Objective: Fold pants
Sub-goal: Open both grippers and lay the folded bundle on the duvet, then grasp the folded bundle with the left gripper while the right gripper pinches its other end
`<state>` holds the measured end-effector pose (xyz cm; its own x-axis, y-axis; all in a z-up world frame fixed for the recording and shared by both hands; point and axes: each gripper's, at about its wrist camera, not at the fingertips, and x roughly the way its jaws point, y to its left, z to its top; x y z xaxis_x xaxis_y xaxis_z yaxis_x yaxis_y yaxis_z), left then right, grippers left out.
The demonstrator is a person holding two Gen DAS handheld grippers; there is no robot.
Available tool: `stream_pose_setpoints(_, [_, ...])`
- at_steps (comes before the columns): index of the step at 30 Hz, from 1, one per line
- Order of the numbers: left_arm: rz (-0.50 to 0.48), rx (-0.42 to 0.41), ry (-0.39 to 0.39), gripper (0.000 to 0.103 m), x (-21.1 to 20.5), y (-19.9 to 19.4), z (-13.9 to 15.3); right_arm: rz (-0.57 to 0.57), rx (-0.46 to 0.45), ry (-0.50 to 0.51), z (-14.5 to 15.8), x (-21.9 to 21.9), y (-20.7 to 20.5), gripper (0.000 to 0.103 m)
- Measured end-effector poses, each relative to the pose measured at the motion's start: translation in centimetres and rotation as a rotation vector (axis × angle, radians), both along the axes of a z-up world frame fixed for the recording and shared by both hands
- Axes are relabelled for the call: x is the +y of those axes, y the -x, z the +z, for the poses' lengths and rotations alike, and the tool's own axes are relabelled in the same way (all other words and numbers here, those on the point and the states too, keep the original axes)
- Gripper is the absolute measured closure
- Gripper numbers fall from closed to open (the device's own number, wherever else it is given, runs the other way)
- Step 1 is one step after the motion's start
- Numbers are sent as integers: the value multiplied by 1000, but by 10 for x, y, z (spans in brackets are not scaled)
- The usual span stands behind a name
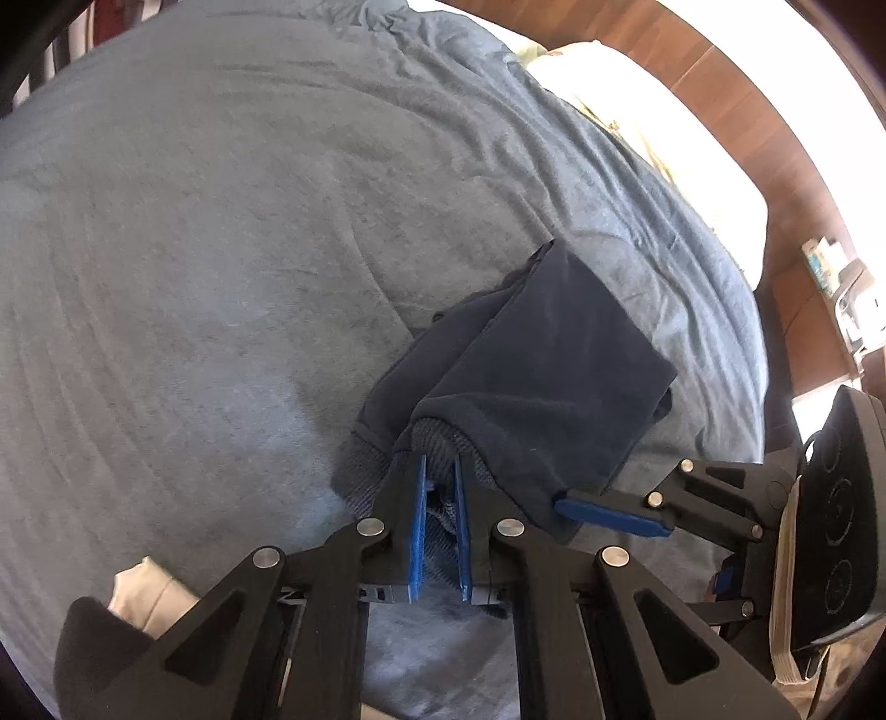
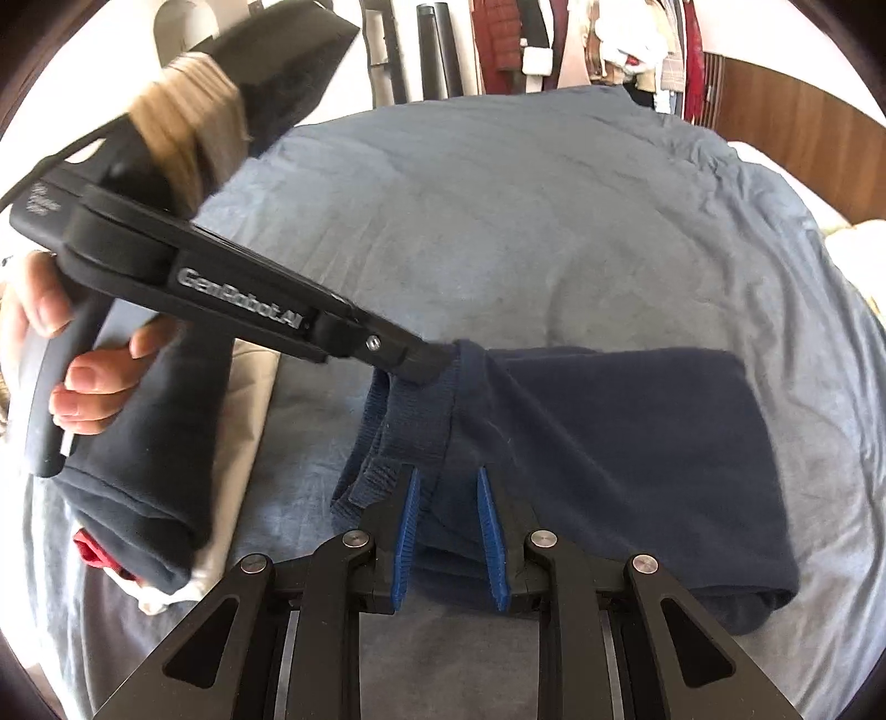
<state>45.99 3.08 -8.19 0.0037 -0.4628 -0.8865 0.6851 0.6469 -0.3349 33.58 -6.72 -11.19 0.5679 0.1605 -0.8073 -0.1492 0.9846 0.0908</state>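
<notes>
Navy pants [image 1: 531, 382] lie folded on the blue bedspread, also in the right wrist view [image 2: 626, 459]. My left gripper [image 1: 440, 465] is shut on the ribbed waistband [image 1: 437, 443] at the near end; it also shows in the right wrist view [image 2: 426, 360], reaching in from the left. My right gripper [image 2: 446, 476] has its blue pads around the waistband edge [image 2: 415, 426], with a gap between them, so it looks open; it shows in the left wrist view [image 1: 609, 512] beside the cloth.
A stack of folded clothes [image 2: 160, 487] lies left of the pants. The bedspread [image 1: 221, 249] stretches wide to the left. Pillows [image 1: 637, 127] and a wooden headboard [image 1: 720, 94] lie at the far right. Hanging clothes [image 2: 581, 44] stand beyond the bed.
</notes>
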Motion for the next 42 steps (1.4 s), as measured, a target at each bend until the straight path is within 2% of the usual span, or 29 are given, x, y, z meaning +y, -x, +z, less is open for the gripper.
stream_pose_setpoints(4, [43,0,-39,92,9,3,-3,34,36,-29,-8,9,0,80])
stream_pose_setpoints(7, [106,28,-87,91,17,3,-16,47,52,-56,-14,12,0,79])
stream_pose_setpoints(10, [183,44,-118,82,25,5,-23,74,74,-59,-19,13,-3,79])
stream_pose_setpoints(13, [278,-38,-147,77,33,15,-7,98,87,-68,-14,11,1,67])
stream_pose_setpoints(15, [352,-150,-206,60,35,27,12,99,91,-72,-6,6,5,63])
stream_pose_setpoints(16, [382,-187,-213,58,36,33,20,102,91,-78,0,3,8,62])
stream_pose_setpoints(19, [429,-238,-199,49,34,53,39,103,75,-75,16,-10,19,54])
stream_pose_setpoints(21, [466,-278,-196,38,29,67,48,88,36,-46,30,-24,26,46])
stream_pose_setpoints(23, [512,-310,-189,33,22,78,54,52,-15,-8,43,-42,33,38])
stream_pose_setpoints(24, [541,-314,-174,27,19,83,55,25,-35,11,48,-52,35,36])
stream_pose_setpoints(26, [602,-314,-144,22,15,91,55,-35,-63,35,56,-73,32,33])
stream_pose_setpoints(30, [673,-324,-144,21,4,98,45,-169,-77,54,60,-120,22,33])
stream_pose_setpoints(33, [704,-272,-100,18,0,93,32,-239,-68,50,55,-146,16,33])
stream_pose_setpoints(35, [716,-231,-84,18,-4,88,20,-270,-56,39,50,-160,11,33])
stream_pose_setpoints(42, [715,-173,-137,18,-16,73,-11,-270,-5,28,19,-170,-13,33])
